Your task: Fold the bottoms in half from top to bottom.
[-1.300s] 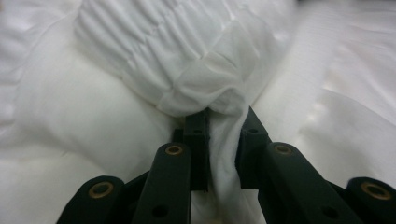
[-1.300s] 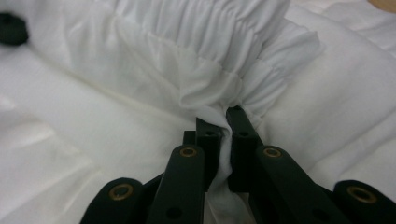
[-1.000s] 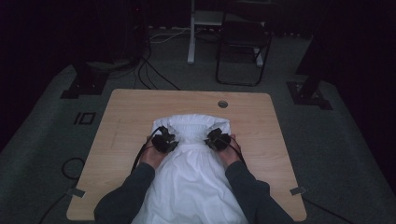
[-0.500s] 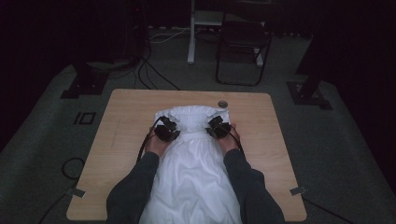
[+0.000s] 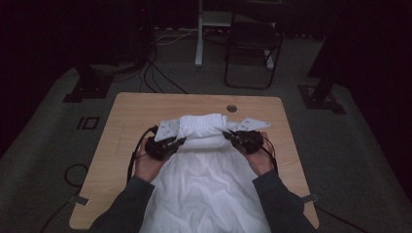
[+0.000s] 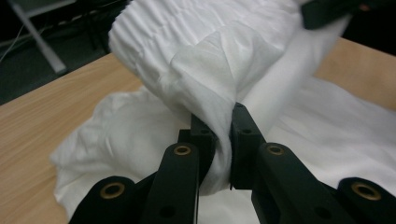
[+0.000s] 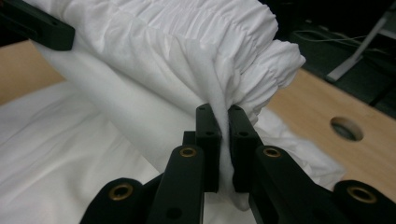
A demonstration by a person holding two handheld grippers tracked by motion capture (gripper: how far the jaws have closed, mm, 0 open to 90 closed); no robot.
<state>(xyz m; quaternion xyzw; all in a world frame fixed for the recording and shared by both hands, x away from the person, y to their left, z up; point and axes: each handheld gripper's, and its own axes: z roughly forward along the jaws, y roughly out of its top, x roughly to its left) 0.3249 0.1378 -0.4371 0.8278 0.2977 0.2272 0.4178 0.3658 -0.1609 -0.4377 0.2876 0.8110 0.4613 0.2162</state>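
Cloth (image 5: pixel 204 194) hangs pinched between left tool (image 6: pixel 224 135) and right tool (image 7: pixel 223 135), above table (image 5: pixel 131 111).

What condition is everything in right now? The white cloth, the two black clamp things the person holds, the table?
White cloth: far gathered edge pinched at both sides and raised off the table, the rest lying spread toward the person.
Left hand-held gripper: shut on the cloth, a fold squeezed between its jaws.
Right hand-held gripper: shut on the cloth beside the gathered band.
Table: wooden, partly covered by the cloth.
Round hole: uncovered.
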